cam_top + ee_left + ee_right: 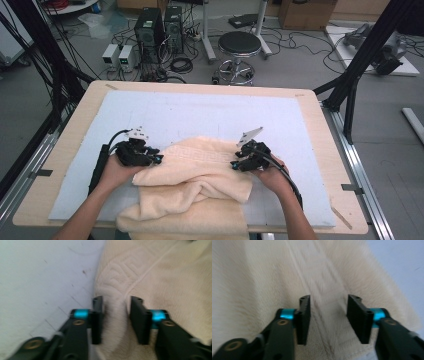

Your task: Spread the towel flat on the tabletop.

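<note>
A cream-coloured terry towel with a woven key-pattern border [192,175] lies rumpled on the pale blue foam mat [210,112], spilling over the near edge. The left gripper [115,315] has its jaws spread, with the towel's raised edge between them and not pinched. The right gripper [328,315] hangs over the hem, jaws likewise apart. To do this well, each should probably bite a single layer near a corner before lifting, both closing together.
</note>
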